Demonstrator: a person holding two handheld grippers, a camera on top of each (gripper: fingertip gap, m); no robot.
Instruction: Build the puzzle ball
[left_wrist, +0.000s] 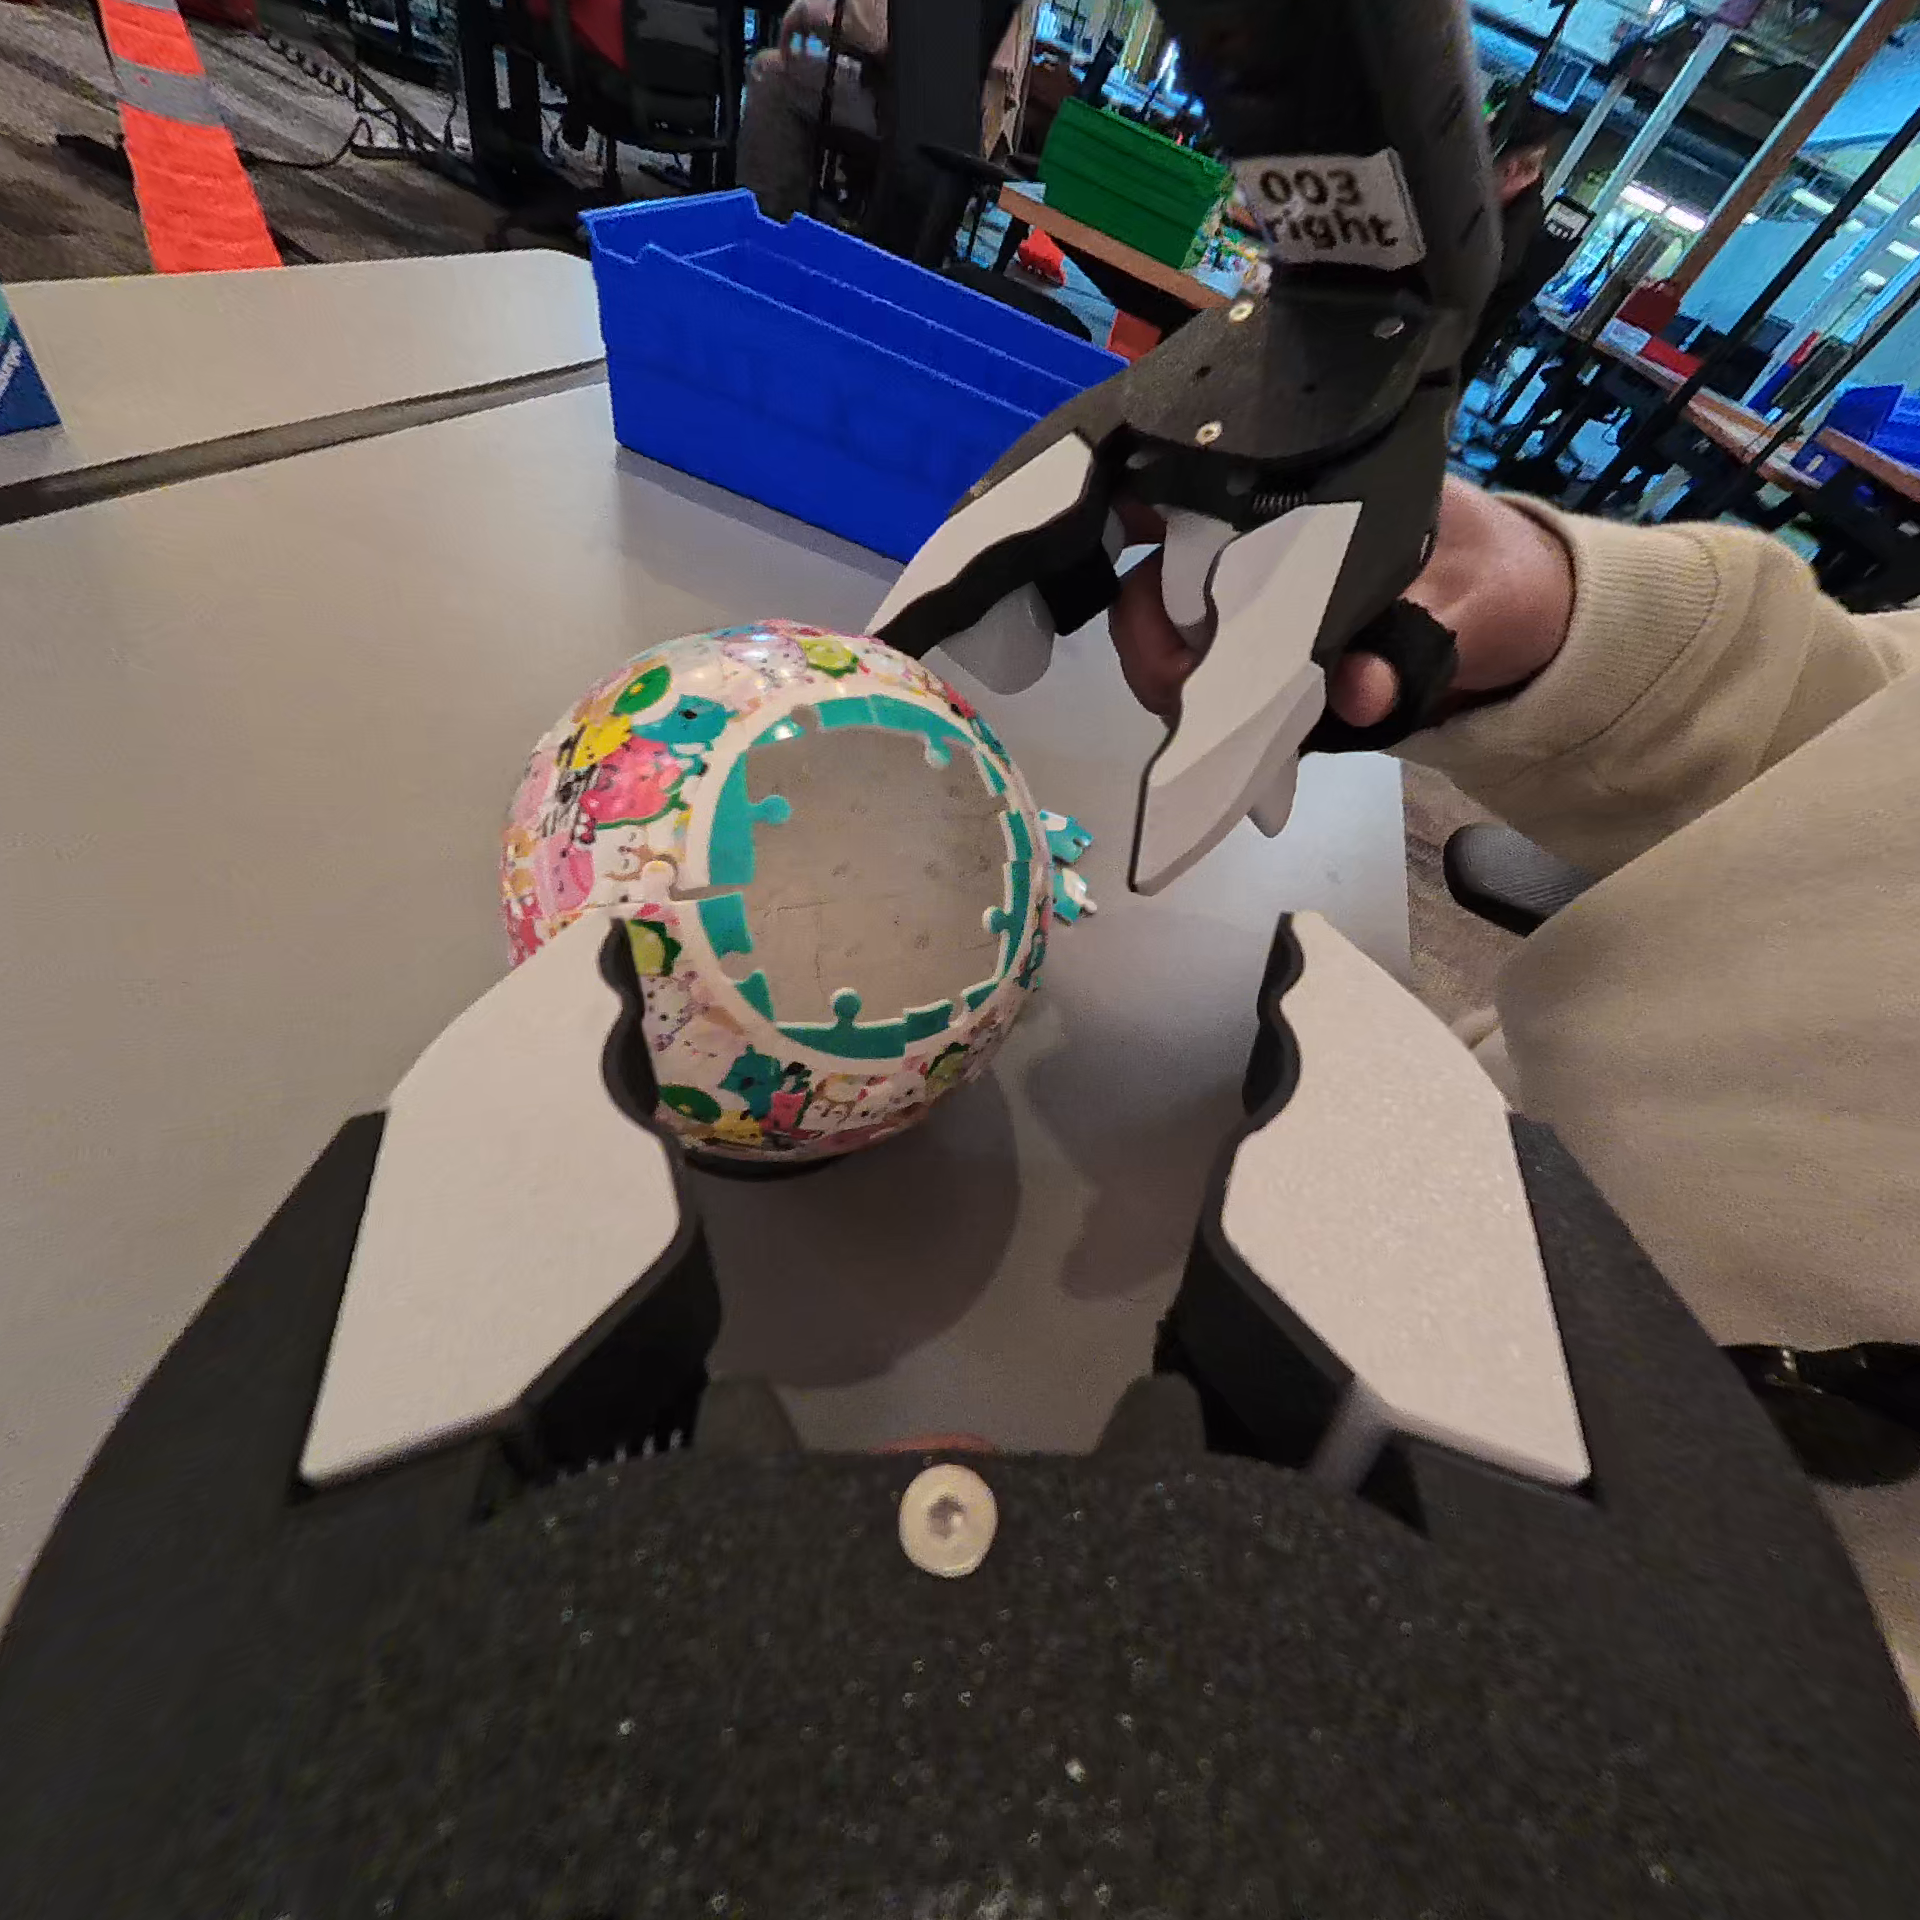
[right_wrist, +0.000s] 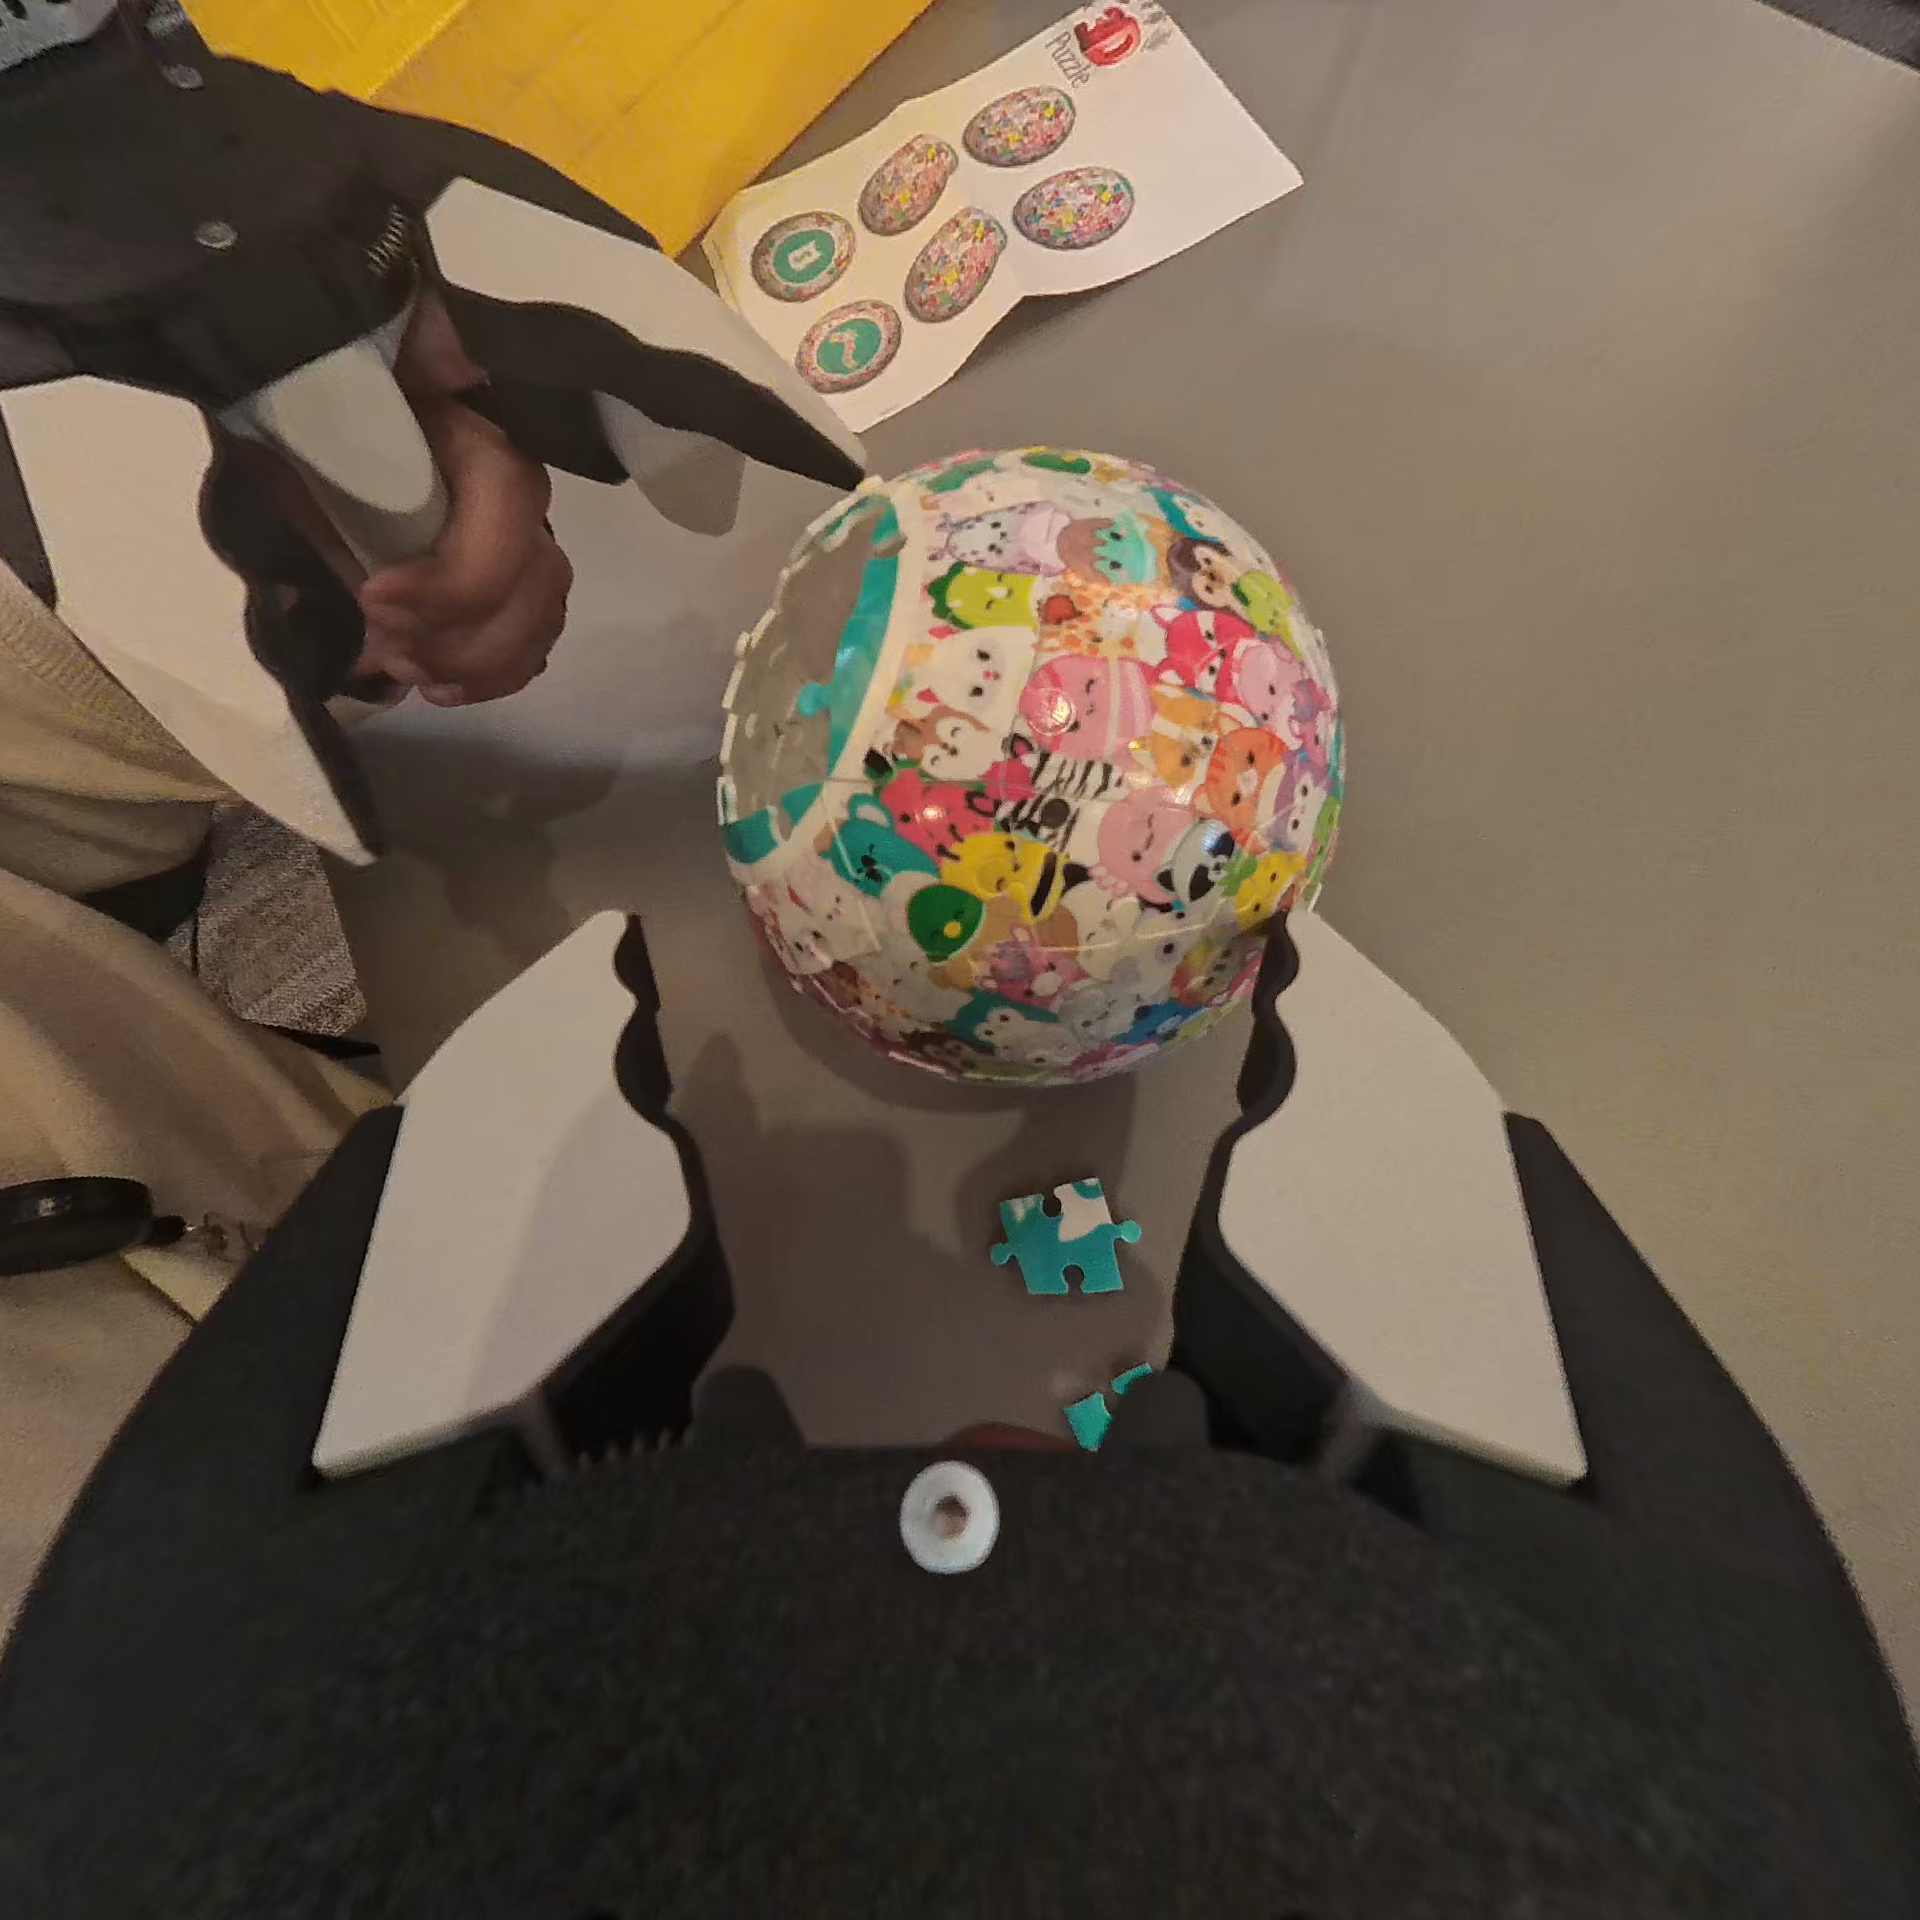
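Puzzle ball (right_wrist: 1029, 769) sat on the grey table (left_wrist: 260, 644), most of its shell of bright cartoon pieces already joined, with one round hole (left_wrist: 868, 868) left on the side, ringed in teal tabs. Two loose teal pieces lay on the table just beside it: one whole piece (right_wrist: 1065, 1236) in plain sight and another piece (right_wrist: 1096, 1403) partly hidden by the gripper body. A blue bin (left_wrist: 821, 364) stood well behind the ball, and a printed instruction sheet (right_wrist: 997, 208) lay beyond it next to something yellow (right_wrist: 582, 83).

Left gripper (left_wrist: 945, 987) had its jaws wide apart and empty, one finger (left_wrist: 540, 1122) touching or nearly touching the ball's lower flank. Right gripper (right_wrist: 956, 987) was likewise spread and held nothing, one fingertip (left_wrist: 883, 627) resting at the ball's top.

Judging by its thin hollow shell, the ball was probably light and stiff but weak at the open rim, glossy enough to slip or roll. Holding it across the finished sides, away from the hole, looked safest; the small flat pieces would need pinching by their edges.
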